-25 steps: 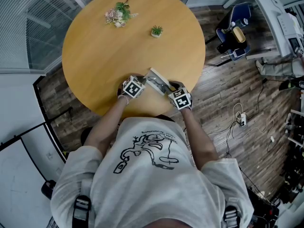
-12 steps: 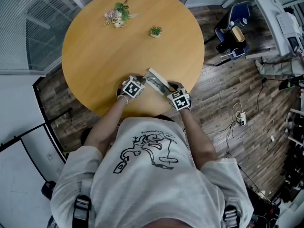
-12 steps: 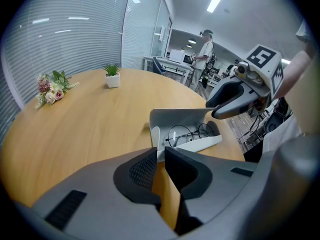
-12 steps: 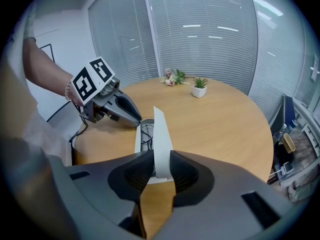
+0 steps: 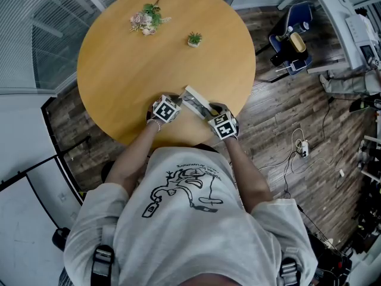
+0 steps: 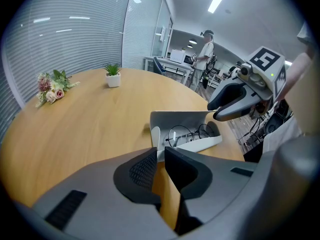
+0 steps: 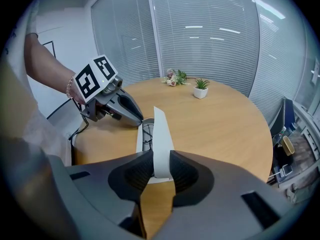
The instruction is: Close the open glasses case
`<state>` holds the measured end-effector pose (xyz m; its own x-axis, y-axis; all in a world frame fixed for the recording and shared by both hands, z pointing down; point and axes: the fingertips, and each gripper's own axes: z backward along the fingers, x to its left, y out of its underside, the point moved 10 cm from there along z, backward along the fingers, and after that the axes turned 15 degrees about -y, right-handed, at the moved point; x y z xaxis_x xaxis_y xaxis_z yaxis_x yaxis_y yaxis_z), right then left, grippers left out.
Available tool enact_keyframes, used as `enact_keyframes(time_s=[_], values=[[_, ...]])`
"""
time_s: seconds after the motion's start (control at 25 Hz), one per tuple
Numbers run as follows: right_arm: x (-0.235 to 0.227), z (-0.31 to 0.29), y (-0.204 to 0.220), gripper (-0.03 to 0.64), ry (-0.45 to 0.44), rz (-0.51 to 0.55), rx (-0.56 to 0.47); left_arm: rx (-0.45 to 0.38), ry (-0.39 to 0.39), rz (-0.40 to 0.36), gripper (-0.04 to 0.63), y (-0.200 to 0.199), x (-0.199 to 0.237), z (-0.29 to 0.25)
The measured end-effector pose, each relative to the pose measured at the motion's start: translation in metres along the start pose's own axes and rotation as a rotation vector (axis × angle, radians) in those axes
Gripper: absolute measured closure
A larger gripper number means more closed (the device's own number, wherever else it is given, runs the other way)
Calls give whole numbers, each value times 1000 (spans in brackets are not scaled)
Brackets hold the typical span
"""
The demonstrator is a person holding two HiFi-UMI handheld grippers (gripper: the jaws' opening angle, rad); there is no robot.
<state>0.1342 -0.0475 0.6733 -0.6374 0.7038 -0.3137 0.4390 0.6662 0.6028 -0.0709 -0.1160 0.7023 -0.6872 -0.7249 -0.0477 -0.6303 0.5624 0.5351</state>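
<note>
Left gripper [image 6: 160, 152]: jaws drawn nearly together, leaving only a thin slot. The near end wall of the glasses case [image 5: 196, 102] sits in that slot at the tips and looks pinched there.

Right gripper [image 7: 161, 154]: its jaws have just been closing. The raised lid [image 7: 160, 131] stands edge-on between them, with a ribbed pad against each face.

Glasses case: open, lying on the table between the two grippers. One end is at the left gripper's tips and the other at the right gripper's tips.

Lid: tilted up from the tray. From the left gripper it shows as a grey inner panel behind the tray. From the right gripper it shows as a pale slab running away from the jaws.

Glasses [image 6: 187, 132]: thin dark-rimmed pair lying in the tray, just beyond the left gripper's tips and to the left of the lid as the right gripper sees it.

Table [image 5: 119, 76]: round and wooden. Both grippers work at its near edge, angled downward toward each other.

Potted plant [image 5: 194, 39]: small, in a white pot, well beyond both grippers and upright.

Flower bunch [image 5: 146, 19]: pink and green, lying flat near the far rim, further from the grippers than the plant and off to the left gripper's side.

Bracelet [image 7: 68, 87]: beaded, on the wrist behind the left gripper.

Standing person [image 6: 205, 51]: far past the table's edge, ahead of the left gripper and near desks.
</note>
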Motion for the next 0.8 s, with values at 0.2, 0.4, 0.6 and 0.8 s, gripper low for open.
enact_keyframes(time_s=[0.2,0.4,0.6,0.8], values=[[4,1,0,506,3,18,5,-6,-2,7,529,-1,-1,1],[8,-1,0,505,11,25,9,-10,-1,8,529,0,0,1],[11,-1,1,505,21,35,13,-2,-3,15,529,2,0,2],[13,-3,2,503,22,57,25,13,0,20,529,1,1,2]])
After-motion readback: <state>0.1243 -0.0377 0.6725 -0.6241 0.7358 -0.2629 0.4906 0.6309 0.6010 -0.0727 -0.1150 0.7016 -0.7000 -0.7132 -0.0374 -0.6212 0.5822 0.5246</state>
